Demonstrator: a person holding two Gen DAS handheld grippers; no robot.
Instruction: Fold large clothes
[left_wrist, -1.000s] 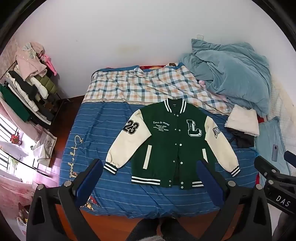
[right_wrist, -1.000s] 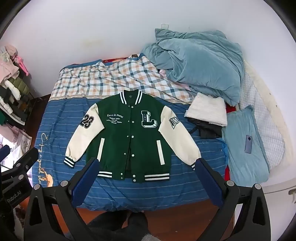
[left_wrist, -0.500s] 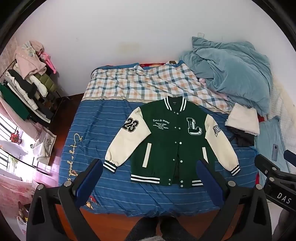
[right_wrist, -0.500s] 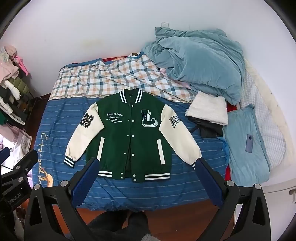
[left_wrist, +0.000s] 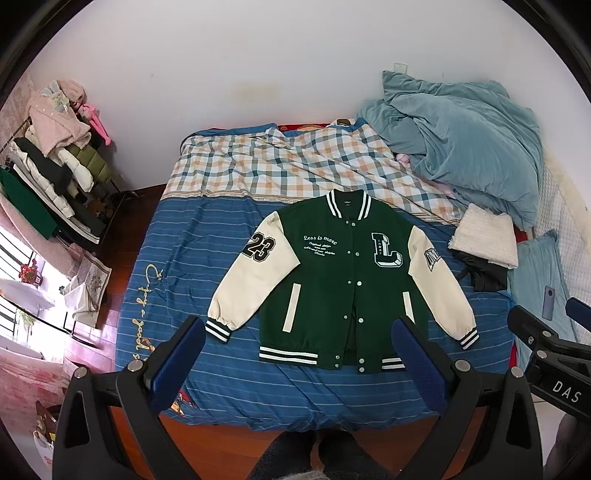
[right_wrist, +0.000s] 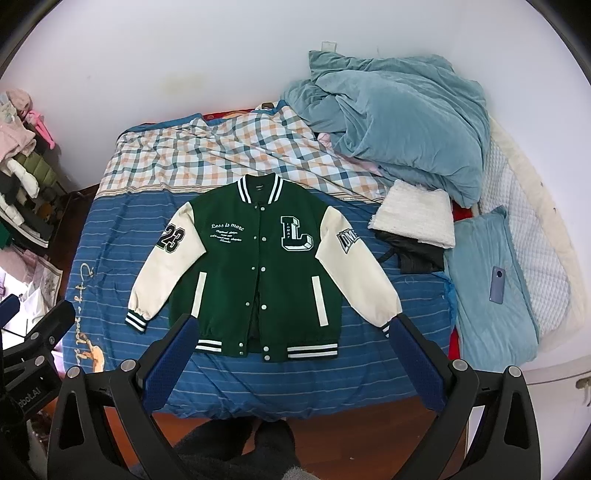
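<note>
The green varsity jacket (left_wrist: 332, 295) lay flat and face up on the bed (left_wrist: 177, 266), snapped shut, cream sleeves angled out to either side, collar toward the wall. My left claw (left_wrist: 299, 339) hung above the near edge of the bed, its blue pads spread wide with nothing between them, the jacket's hem showing in the gap well beyond the tips. My right claw (right_wrist: 291, 336) was likewise wide apart and empty, framing the hem and the cuff of one sleeve, clear of the cloth. The jacket rested on a blue striped sheet (right_wrist: 110, 229), with a plaid blanket (right_wrist: 207, 155) past the collar. A rumpled blue duvet (right_wrist: 399, 122) was heaped in the far corner, a white folded towel (right_wrist: 417, 214) beside it, and a phone (right_wrist: 496, 284) on a blue pillow (right_wrist: 491, 325). A loaded clothes rack (left_wrist: 48, 177) stood by the wall.
</note>
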